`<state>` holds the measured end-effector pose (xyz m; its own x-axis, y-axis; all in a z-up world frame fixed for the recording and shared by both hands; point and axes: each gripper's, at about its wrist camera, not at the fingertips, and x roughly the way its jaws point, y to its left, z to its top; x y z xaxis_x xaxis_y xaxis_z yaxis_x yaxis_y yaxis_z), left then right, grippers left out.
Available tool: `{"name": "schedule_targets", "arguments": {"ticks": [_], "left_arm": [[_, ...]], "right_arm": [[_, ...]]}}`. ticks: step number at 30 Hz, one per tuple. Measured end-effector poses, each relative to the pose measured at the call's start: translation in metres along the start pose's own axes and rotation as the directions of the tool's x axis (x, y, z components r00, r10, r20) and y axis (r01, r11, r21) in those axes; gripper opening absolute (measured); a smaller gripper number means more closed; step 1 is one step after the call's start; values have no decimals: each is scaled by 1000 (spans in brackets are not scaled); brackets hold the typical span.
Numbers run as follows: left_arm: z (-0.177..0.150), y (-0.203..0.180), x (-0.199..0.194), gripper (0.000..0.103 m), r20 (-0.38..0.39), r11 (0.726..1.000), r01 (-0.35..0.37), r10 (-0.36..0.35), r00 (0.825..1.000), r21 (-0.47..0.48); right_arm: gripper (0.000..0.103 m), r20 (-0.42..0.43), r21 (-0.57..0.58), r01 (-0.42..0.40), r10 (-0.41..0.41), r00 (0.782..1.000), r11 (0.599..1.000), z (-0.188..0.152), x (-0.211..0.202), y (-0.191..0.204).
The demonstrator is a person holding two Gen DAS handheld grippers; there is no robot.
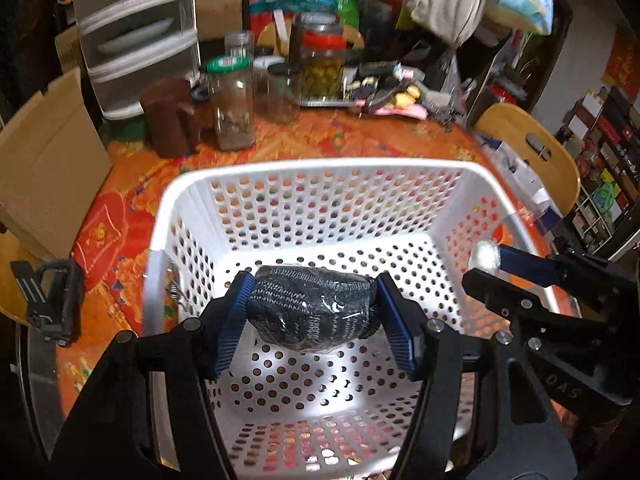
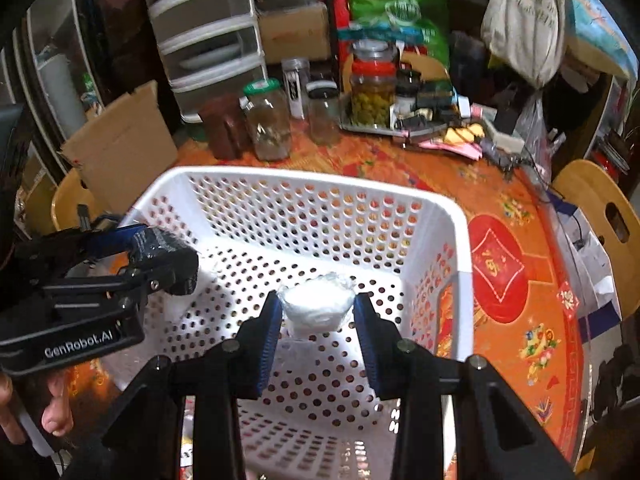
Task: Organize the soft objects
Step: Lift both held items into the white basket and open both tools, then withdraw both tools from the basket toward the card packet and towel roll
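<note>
Over white basket [image 1: 320,168], I'm gripping dark knit bundle [image 1: 312,312] in left gripper [image 1: 312,320], white wrapped bundle [image 2: 316,308] in right gripper [image 2: 316,320].

Both wrist views are warm indoor pictures with strong fisheye bending: straight edges bow outward and the corners fall to black. Light comes from above and falls brightest on the floor of the white basket [image 1: 320,200], where a washed-out glare patch hides detail. Plastic wrap on the dark bundle [image 1: 312,308] carries small glints. The jars [image 1: 236,108] and clutter at the back of the counter [image 2: 520,240] are smeared by motion blur. The room's edges are dim and murky.
</note>
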<state>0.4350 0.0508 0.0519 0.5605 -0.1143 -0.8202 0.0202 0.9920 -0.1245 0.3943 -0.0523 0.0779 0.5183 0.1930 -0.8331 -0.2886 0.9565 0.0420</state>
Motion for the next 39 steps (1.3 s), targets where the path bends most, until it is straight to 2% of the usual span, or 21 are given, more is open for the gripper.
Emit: {"name": "schedule_targets", "arguments": {"ticks": [3,9,13,18,19,21,22,23,24,28,31,33,38,39], "left_arm": [[0,1,18,60,-37,1000,-9,9,999,-3],[0,1,41,60,-103,1000,-28,28,994,1],[-1,2,51,60,-125,999,-32,31,992,-1],[-2,4,50,63,-119,999,-35,34,992,-1],[-2,4,49,63,-118,1000,-30,30,993,0],[-3,3,47,68,-114,1000,-9,9,993,-2],[-3,3,45,70,-106,1000,-4,3,994,-4],[-3,3,43,75,-96,1000,0,-1,995,-7],[-3,3,41,80,-90,1000,5,-6,996,-9],[0,3,24,87,-45,1000,13,-14,999,-21],[1,7,1,94,6,999,20,-20,1000,-37],[1,7,-19,103,46,999,34,-32,998,-27],[-16,-3,-77,103,153,998,27,-34,988,51],[-24,-4,-90,103,180,998,18,-29,983,63]], "right_arm": [[36,-47,-11,24,-24,999,1000,0,20,-1],[36,-108,-28,22,-25,994,999,-3,42,2],[36,-147,-42,12,-18,989,999,-4,53,5],[37,-144,-34,12,-17,989,999,-6,54,4],[39,-139,-32,8,-12,990,999,-6,52,4],[51,-125,-27,0,-3,992,1000,-7,47,4],[61,-120,-27,0,-4,993,1000,-7,45,4],[63,-109,-27,-6,3,994,1000,-7,42,4],[64,-105,-25,-12,10,994,1000,-7,39,4],[68,-65,-29,-10,8,998,1000,-8,23,6],[71,-21,-40,-29,28,999,999,-11,3,9],[75,9,-51,-36,36,999,998,-13,-13,11],[92,97,-53,-61,66,993,997,-32,-57,9],[93,111,-56,-62,68,992,996,-38,-65,9]]}}
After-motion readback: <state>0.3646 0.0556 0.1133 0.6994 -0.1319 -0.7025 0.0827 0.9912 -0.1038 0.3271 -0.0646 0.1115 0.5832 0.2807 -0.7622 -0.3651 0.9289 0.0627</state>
